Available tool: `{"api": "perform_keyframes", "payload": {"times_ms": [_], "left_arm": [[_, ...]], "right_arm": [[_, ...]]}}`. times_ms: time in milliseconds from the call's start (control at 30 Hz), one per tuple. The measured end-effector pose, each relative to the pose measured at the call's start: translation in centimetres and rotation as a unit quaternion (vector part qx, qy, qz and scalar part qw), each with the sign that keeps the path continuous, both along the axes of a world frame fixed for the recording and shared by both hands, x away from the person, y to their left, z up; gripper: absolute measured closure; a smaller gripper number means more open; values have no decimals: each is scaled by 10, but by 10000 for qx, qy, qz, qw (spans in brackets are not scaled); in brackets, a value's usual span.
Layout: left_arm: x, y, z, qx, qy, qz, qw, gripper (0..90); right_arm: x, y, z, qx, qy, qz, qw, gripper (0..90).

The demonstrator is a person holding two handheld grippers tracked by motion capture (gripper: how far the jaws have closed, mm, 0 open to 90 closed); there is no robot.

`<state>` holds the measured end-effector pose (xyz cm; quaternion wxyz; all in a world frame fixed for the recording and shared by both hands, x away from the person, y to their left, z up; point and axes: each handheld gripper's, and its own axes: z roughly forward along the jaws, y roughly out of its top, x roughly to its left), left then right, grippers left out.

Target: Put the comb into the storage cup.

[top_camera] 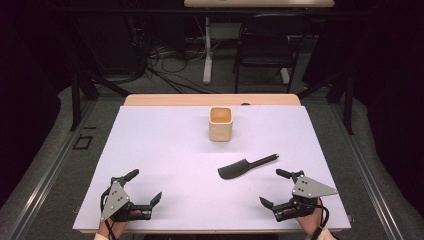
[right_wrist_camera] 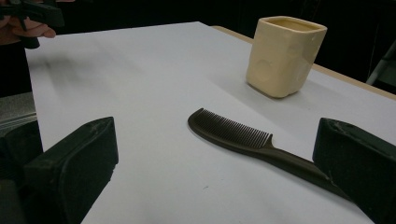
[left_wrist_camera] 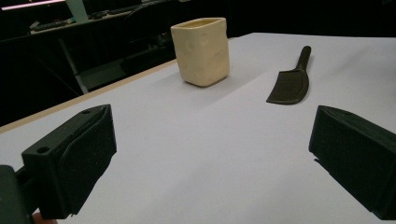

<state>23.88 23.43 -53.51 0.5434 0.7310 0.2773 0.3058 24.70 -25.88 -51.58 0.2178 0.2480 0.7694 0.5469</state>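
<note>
Our 2 grippers, left and right, rest jaws wide apart on the bench; comb untouched beside the cup; everything remains.

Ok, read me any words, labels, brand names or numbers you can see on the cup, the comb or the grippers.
None: no readable text anywhere.
Cup: plain cream sides with shallow dimples, no print.
Comb: plain black, no brand mark visible.
Left gripper and right gripper: grey plates with small holes only, no lettering.
Table cover: blank white.
</note>
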Motion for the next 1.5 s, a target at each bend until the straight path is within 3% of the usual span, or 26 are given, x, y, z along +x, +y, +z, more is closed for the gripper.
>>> {"api": "perform_keyframes", "payload": {"times_ms": [233, 600, 833, 1500], "left_arm": [[0, -1, 0, 13, -24, 0, 10000, 7], [1, -1, 0, 13, -3, 36, 10000, 9], [2, -1, -1, 38, 36, 46, 10000, 9], [2, -1, -1, 47, 101, 67, 9999, 10]], "right_arm": [[0, 3, 0, -33, 39, 46, 10000, 0], [7, 9, 0, -137, 67, -68, 9999, 0], [15, 13, 0, -133, 205, -201, 9995, 0], [62, 26, -1, -351, 216, -297, 9987, 1]]}}
